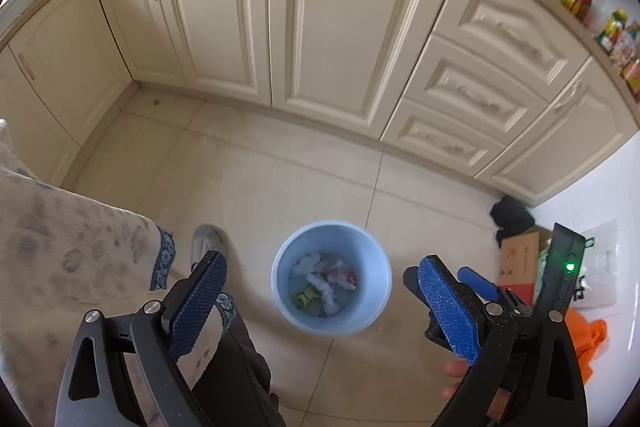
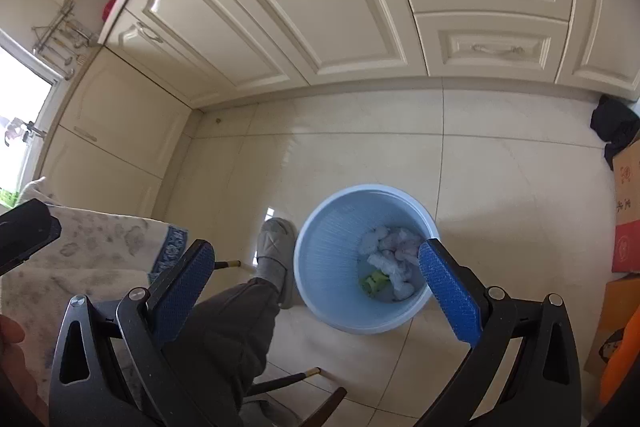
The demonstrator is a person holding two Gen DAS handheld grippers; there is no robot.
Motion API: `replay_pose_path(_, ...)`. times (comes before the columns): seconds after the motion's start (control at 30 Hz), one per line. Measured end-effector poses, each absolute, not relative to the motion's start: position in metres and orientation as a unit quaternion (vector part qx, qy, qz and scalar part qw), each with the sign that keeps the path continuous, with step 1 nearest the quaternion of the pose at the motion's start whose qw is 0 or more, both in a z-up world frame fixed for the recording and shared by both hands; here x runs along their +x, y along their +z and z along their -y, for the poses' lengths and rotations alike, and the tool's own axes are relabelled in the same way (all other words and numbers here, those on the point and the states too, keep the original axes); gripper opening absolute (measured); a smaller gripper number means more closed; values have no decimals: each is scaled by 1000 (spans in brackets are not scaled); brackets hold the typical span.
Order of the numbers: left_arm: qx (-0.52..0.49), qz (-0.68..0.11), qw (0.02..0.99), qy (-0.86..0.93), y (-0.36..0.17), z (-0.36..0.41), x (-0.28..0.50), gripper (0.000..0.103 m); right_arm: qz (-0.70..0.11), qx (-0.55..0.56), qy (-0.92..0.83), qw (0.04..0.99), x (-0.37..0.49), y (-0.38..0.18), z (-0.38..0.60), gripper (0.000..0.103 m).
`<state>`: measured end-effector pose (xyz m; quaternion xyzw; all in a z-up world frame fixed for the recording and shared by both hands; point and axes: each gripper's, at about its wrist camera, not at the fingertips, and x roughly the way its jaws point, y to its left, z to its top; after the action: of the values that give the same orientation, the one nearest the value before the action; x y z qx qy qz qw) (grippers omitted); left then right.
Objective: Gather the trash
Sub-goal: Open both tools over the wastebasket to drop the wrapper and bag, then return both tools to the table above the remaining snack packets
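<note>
The left gripper (image 1: 324, 295) and right gripper (image 2: 314, 275), both with jaws spread wide and nothing between them, hang above a pale blue bin (image 2: 320, 267) on the tiled floor (image 2: 500, 163), holding crumpled white and green trash (image 2: 390, 263), before cream cabinets (image 1: 340, 27).

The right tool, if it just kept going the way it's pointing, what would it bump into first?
Probably the blue bin on the floor. The right tool is open and empty, and nothing shows between it and the bin's mouth, though the depth is hard to judge.
</note>
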<state>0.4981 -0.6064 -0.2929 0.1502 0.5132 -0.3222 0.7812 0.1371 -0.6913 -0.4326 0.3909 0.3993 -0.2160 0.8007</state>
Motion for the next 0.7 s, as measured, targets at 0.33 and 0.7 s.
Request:
replay_pose_path(0.33,87,-417,837,-343,-180,487,438,101,-334,335,-200,858,149,-317,629,103)
replay_pose_path(0.7,19,-310,905,-292,-103,286,367,102,-273,255,-130,918,190,-199,507,103)
